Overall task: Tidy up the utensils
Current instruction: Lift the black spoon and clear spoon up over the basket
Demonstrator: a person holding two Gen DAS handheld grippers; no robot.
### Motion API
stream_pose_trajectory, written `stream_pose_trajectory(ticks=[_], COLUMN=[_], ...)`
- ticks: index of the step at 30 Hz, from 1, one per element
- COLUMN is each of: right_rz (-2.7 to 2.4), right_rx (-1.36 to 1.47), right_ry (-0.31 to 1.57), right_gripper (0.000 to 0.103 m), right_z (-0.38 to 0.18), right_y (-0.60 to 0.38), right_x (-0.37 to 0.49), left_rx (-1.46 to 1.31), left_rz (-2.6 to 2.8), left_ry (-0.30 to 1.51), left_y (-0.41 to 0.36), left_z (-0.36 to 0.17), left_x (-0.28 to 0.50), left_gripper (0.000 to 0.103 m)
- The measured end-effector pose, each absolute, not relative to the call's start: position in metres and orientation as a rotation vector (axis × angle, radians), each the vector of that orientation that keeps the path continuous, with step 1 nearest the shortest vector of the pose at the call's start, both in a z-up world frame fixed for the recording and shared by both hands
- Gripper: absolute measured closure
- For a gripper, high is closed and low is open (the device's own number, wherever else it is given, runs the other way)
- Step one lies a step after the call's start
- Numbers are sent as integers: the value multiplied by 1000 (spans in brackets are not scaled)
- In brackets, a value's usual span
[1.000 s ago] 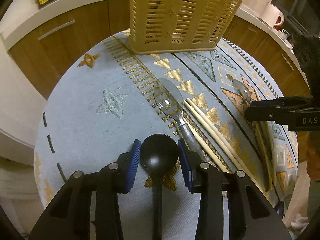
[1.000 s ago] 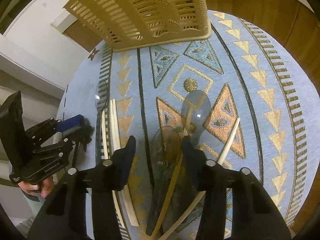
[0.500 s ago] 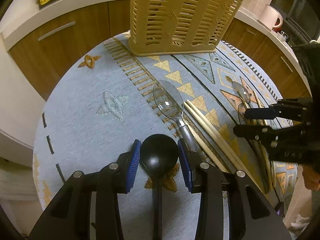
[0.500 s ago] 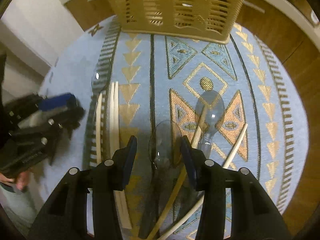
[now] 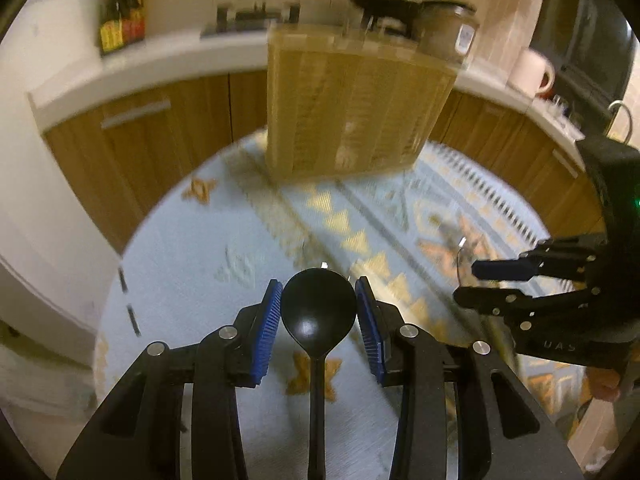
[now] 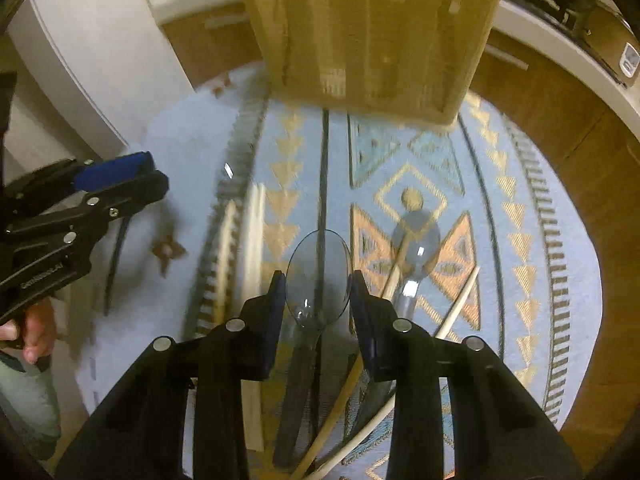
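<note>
Two spoons are up off the bench, one per gripper. Left gripper [image 5: 318, 314] is closed on the black spoon [image 5: 318, 312], handle running back toward the camera, bowl pointing ahead at the slatted utensil basket [image 5: 356, 108]. Right gripper [image 6: 318, 306] is clamped on a clear spoon [image 6: 319, 276], same way round. Below, another clear spoon [image 6: 416, 240] and chopsticks [image 6: 456, 308] lie on the patterned cloth [image 6: 520, 240].
</note>
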State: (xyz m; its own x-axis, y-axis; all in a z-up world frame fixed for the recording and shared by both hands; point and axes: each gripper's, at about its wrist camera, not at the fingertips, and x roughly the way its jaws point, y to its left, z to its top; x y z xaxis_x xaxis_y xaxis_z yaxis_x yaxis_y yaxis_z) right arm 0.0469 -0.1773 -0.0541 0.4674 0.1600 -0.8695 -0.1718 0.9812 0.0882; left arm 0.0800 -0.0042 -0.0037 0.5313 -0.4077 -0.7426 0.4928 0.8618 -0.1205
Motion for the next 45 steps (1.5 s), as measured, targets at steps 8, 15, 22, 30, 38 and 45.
stream_pose_trajectory(ticks=[8,15,22,30,38,45], right_rz=[252,200,44,-195,-223,-218], right_rx=[59,92,78,-32,-110,-132], right_ry=[779,516,339,197,190,225], right_gripper=[73,73,73,73,73,73], right_z=[24,102,158,166,122,96], right_y=[-200,-216,-227,-235,-223,-218], right_x=[38,54,81,124,148,154], left_rx=[8,-129,-193,-215,-257,-233], left_rz=[-584,-571,-568,-525,-509,-417], left_ry=[592,361,163,111,122,129], left_y=[-6,-6,-29,-41,-39,-45], left_z=[70,146,178,173,133,103], left_x=[72,100,128,173,198,215], left_gripper=[67,67,67,67,67,67])
